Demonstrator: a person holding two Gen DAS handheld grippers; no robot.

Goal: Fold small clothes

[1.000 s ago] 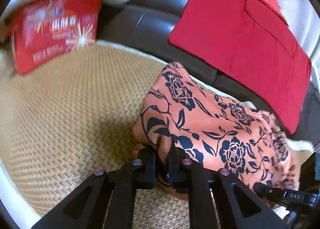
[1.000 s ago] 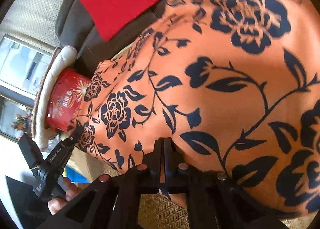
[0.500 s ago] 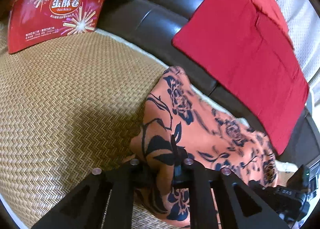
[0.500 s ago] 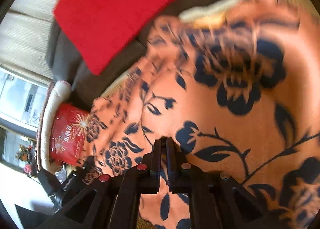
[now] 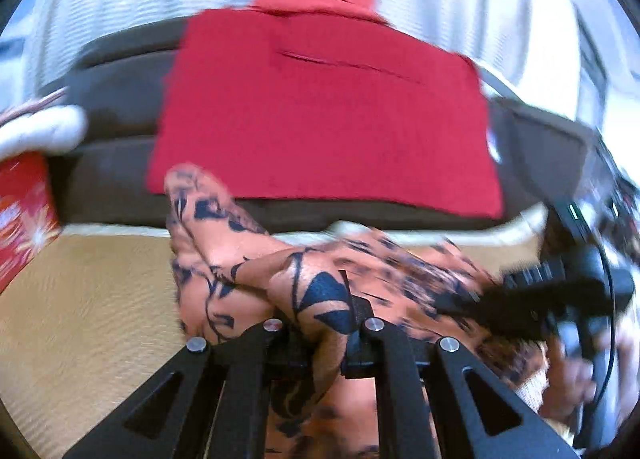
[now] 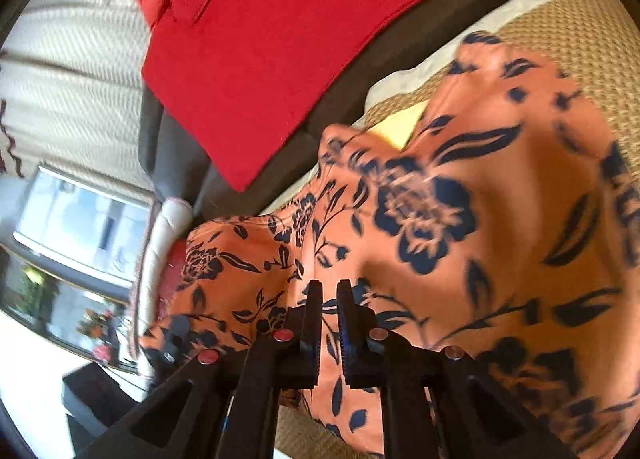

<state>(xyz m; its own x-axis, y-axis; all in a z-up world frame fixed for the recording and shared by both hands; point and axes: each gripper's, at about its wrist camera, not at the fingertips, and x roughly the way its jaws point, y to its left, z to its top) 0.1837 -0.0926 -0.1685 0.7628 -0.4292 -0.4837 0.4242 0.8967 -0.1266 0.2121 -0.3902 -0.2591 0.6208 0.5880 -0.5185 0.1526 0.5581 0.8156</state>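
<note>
Plainly the fold is only begun. Going by size: a dark sofa [image 5: 120, 163] runs behind a woven mat [image 5: 80, 299], and a red cloth [image 5: 320, 119] is draped flat over the sofa's back; whether it counts among the clothes to fold I cannot tell.

On and above the mat is the garment [image 6: 460, 219], orange with dark blue flowers. It is not flat. In the right wrist view it billows, part lifted, its lower edge off the mat near the bottom of the picture. In the left wrist view it is bunched into a rumpled ridge between the two tools. No clean crease or squared edge shows anywhere, so I judge nothing is finished: the lifted edge has yet to be carried across, laid down and smoothed, and any further folds come after.

The left gripper [image 5: 320, 323] is clamped on a wad of the garment, cloth filling the space between its fingers. The right gripper [image 6: 329, 307] has its fingers drawn nearly together with the fabric passing between them; it looks pinched, though blur keeps me from certainty.

A red snack box [image 5: 20, 219] stands at the mat's left edge.
</note>
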